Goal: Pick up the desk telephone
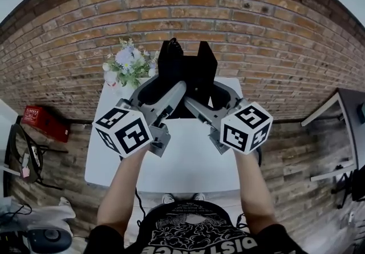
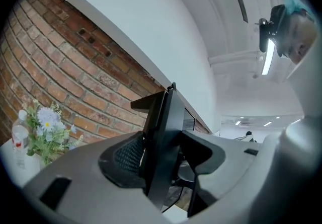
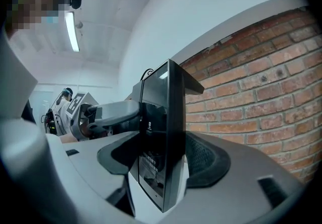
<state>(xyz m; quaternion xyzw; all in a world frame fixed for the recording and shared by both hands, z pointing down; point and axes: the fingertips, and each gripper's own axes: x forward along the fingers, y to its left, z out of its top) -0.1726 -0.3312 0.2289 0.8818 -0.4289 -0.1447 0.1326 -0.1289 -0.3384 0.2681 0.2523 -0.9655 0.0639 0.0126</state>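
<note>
The black desk telephone (image 1: pixel 187 70) hangs in the air above the white table (image 1: pixel 188 161), standing on edge. My left gripper (image 1: pixel 161 84) clamps its left side and my right gripper (image 1: pixel 219 88) clamps its right side. In the left gripper view the phone's thin black body (image 2: pixel 162 132) sits upright between the two grey jaws, which press on it. From the right gripper view the phone's glossy slab (image 3: pixel 168 132) fills the gap between the jaws, and the left gripper's finger (image 3: pixel 118 112) reaches onto its far side. The phone's underside is hidden.
A vase of pale flowers (image 1: pixel 126 64) stands at the table's far left corner, also seen low in the left gripper view as flowers (image 2: pixel 43 130). A brick wall (image 1: pixel 274 47) runs behind. A red crate (image 1: pixel 43 121) lies on the floor at left, and a dark desk (image 1: pixel 342 113) is at right.
</note>
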